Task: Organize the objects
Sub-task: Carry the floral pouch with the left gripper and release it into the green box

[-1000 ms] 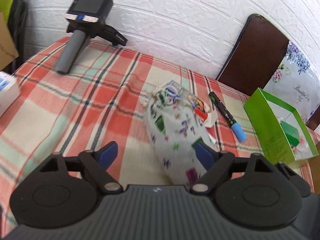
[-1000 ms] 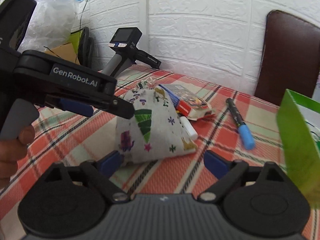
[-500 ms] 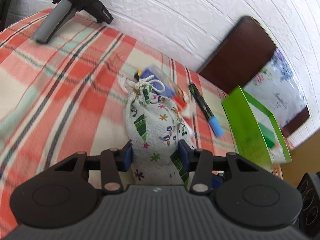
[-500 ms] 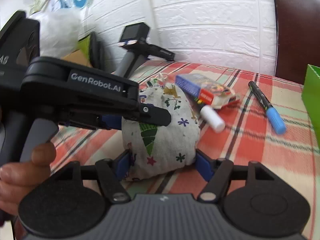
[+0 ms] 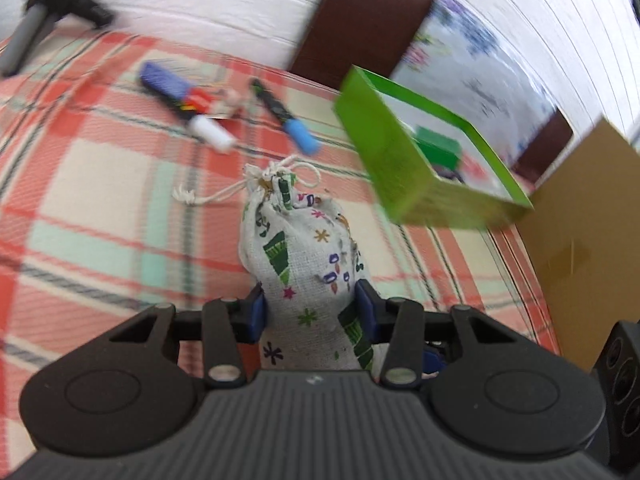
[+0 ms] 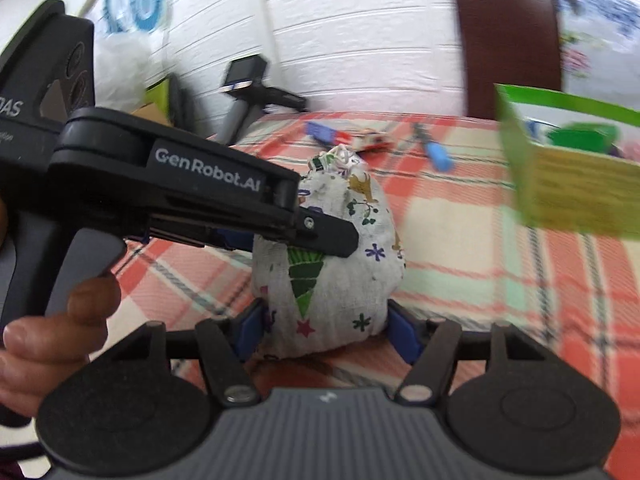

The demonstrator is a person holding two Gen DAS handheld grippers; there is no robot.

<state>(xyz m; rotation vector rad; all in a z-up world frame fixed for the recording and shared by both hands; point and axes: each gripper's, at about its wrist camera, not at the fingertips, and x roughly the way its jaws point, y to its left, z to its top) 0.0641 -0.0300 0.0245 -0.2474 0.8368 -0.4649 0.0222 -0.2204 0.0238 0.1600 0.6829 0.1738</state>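
Observation:
A white drawstring pouch printed with small coloured figures sits between the blue pads of my left gripper, which is shut on its lower part. In the right wrist view the same pouch also fills my right gripper; its jaws are closing, with both pads against the cloth. The left gripper's finger crosses the pouch's side there, a hand on its handle. An open green box stands close to the right of the pouch. I cannot tell whether the pouch rests on the plaid cloth.
Beyond the pouch lie a blue-capped black marker, a blue and red card box and a white-capped stick. A spare gripper device stands at the back by the wall. A brown chair back and cardboard border the table.
Both grippers closed on the pouch, then carried it right, away from the card box and marker, to beside the green box. The views are blurred by this motion.

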